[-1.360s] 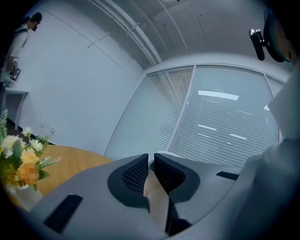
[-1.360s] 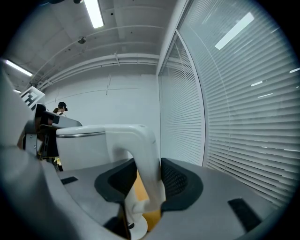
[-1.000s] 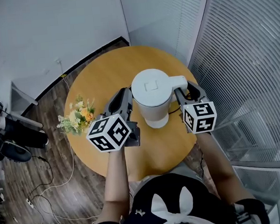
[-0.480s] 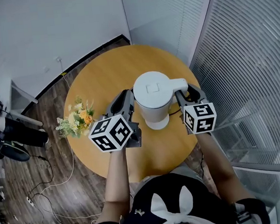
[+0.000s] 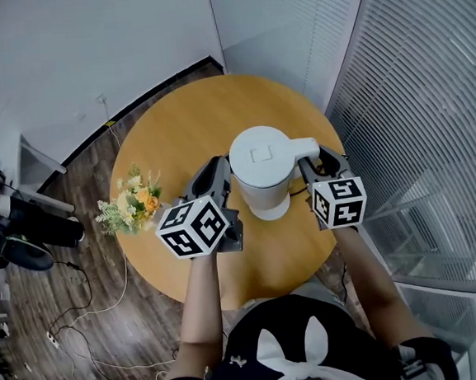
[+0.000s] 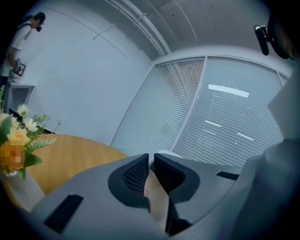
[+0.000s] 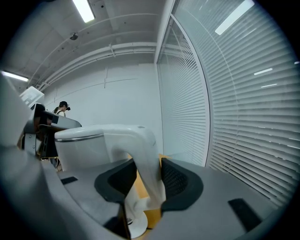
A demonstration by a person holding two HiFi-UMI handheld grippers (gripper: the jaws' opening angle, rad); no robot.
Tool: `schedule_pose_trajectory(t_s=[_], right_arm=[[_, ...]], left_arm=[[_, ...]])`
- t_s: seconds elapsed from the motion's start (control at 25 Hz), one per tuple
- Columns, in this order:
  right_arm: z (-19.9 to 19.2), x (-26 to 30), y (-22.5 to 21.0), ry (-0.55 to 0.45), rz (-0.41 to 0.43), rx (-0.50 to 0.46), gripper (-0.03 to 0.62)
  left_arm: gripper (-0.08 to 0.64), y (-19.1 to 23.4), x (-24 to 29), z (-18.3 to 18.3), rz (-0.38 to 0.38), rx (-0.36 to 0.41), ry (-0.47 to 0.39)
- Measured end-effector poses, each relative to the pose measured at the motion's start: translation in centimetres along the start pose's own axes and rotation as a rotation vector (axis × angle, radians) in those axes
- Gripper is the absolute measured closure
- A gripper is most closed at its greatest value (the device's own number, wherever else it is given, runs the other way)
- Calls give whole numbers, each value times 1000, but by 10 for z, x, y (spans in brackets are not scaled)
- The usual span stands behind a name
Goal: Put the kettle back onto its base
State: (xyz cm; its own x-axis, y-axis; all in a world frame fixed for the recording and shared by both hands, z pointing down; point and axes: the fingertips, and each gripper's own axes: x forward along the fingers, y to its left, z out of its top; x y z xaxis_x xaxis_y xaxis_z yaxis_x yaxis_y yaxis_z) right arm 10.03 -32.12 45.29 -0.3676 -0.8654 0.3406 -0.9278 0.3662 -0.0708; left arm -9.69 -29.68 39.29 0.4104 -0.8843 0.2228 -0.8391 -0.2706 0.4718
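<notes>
At the kettle's right side: right gripper (image 7: 147, 179), jaws clamped on the curved white handle (image 7: 140, 140), pads pressing both its faces

Left gripper (image 6: 151, 171): jaws drawn together, nothing identifiable held; it lies alongside the kettle's left wall, contact not confirmed

Kettle (image 5: 261, 168): white, lid on, upright, over the middle of the round wooden table (image 5: 174, 124), directly above its base (image 7: 135, 229). Whether it is fully seated cannot be told

Base: white disc flat on the table, dark cord (image 5: 294, 191) trailing toward the right gripper

Flowers (image 5: 132, 204): small bunch at the table's left edge, apart from the kettle

Hazards, judged:
- Kettle comes down off-centre and rests tilted on the base's connector, because the single grip on the handle hangs the body to one side
- Handle slips or pivots between the pads, letting the body swing
- Closed left jaws nudge the wall sideways and shift kettle or base
- Cord snagged by the right gripper, dragging the base out of line
- Letting go before the kettle sits flat, leaving it rocking
</notes>
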Motion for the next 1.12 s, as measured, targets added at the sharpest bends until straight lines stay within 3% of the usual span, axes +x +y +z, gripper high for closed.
schedule_pose_trajectory(t_s=[1.12], right_arm=[[-46,17,-7,97,5,40,423]], left_arm=[[509,23,20,-40,39,-40,105]])
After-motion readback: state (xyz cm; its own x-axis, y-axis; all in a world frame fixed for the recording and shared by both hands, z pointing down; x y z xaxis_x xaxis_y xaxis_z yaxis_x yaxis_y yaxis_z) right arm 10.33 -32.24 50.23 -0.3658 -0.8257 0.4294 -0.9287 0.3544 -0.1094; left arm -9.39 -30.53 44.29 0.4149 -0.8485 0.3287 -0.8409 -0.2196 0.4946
